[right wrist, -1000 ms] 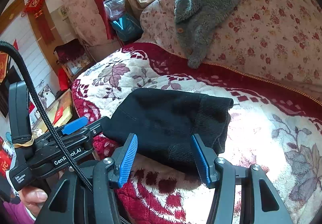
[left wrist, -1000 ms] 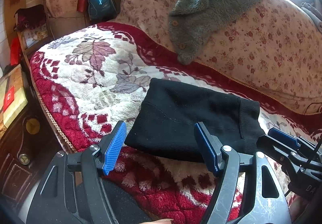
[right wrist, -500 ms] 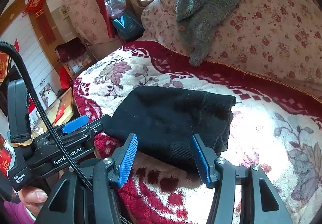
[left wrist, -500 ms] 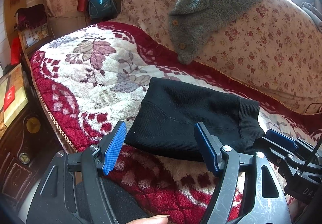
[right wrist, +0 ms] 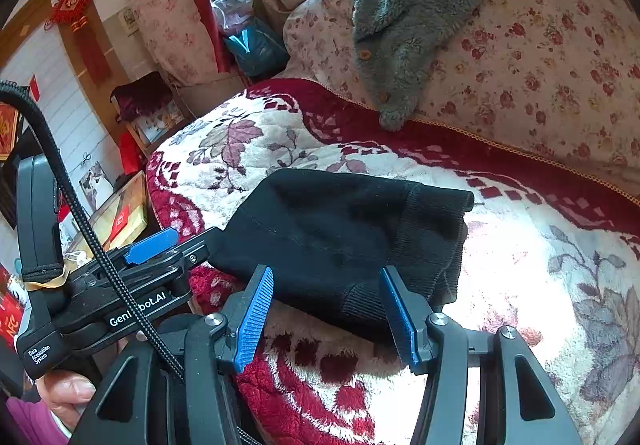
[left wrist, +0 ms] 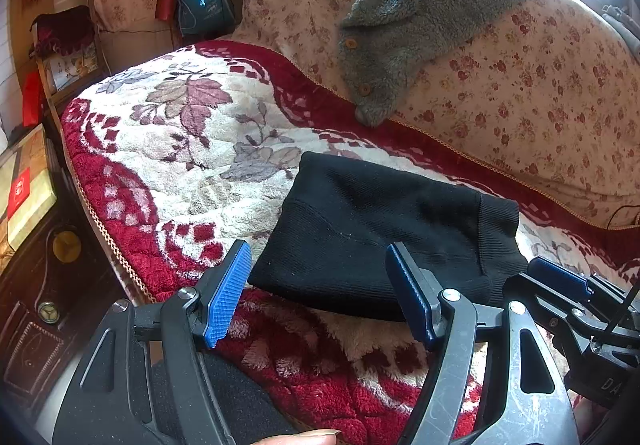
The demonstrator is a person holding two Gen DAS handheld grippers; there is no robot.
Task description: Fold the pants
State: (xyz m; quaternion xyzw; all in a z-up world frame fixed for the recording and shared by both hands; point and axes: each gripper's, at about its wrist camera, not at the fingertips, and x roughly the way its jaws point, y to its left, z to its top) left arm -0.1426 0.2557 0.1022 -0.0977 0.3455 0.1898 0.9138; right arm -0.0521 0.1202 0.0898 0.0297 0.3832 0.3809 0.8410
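The black pants (left wrist: pixel 384 229) lie folded into a compact rectangle on the red and cream floral blanket (left wrist: pixel 180 149), near its front edge. They also show in the right wrist view (right wrist: pixel 344 237). My left gripper (left wrist: pixel 320 297) is open and empty, just in front of the pants' near edge. My right gripper (right wrist: pixel 326 319) is open and empty, also just short of the near edge, to the right of the left one. The left gripper shows in the right wrist view (right wrist: pixel 152 245), and the right gripper shows in the left wrist view (left wrist: pixel 560 281).
A grey fleece jacket (left wrist: pixel 412 21) hangs over the floral sofa back (left wrist: pixel 540 93). A dark wooden cabinet (left wrist: pixel 36 285) with a box (left wrist: pixel 24 185) on it stands left of the blanket's edge. Bags (left wrist: pixel 204 1) and cushions stand at the far left.
Both grippers have drawn back a little from the pants. The pants have not moved.
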